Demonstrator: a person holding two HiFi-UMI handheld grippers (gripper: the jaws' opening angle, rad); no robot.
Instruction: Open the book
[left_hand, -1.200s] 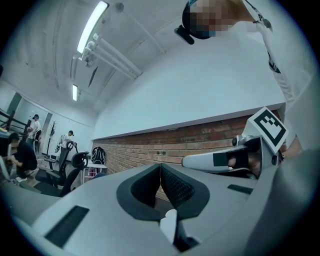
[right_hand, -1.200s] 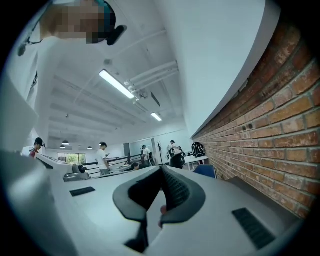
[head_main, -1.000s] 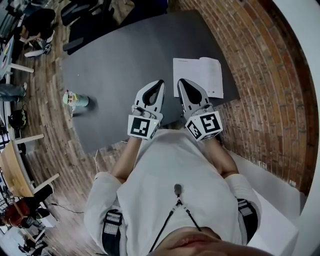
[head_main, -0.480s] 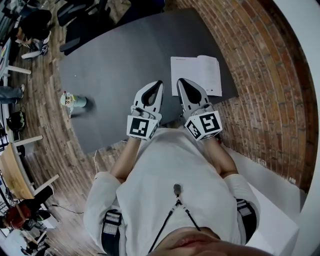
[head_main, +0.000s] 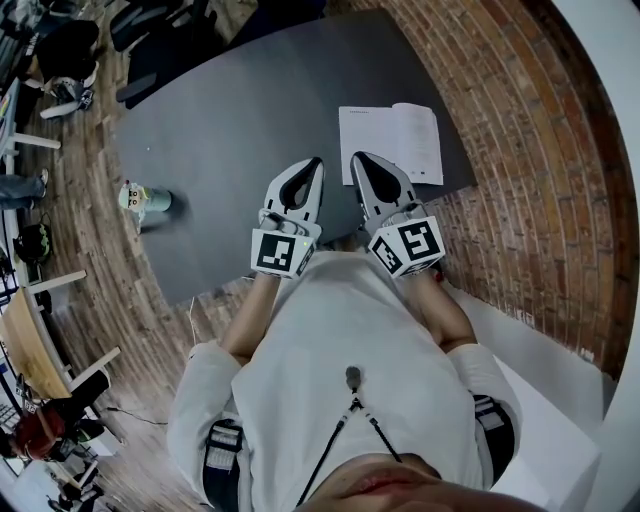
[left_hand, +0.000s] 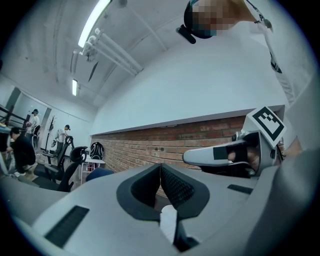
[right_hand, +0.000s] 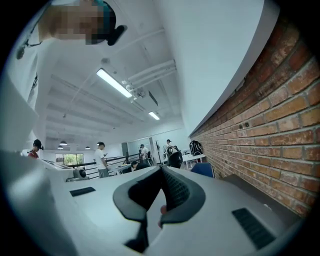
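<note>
- A small pale object is seen at the left edge of the dark grey worktop; whether it stands on the worktop or on the wooden floor beside it cannot be told.
- The left claw is held level over the near edge of the worktop, in front of the person's white shirt. In the left gripper view its jaws are pressed together, with nothing caught between them.
- The right claw is held just beside the left one, the two apart and pointing the same way. In the right gripper view its jaws are likewise closed on nothing.
- The book lies flat on the right end of the worktop, just beyond the tip of the right claw and touched by neither claw. A white face with a crease down it is turned upward.
- The brick wall runs along the right side, close behind the book.
</note>
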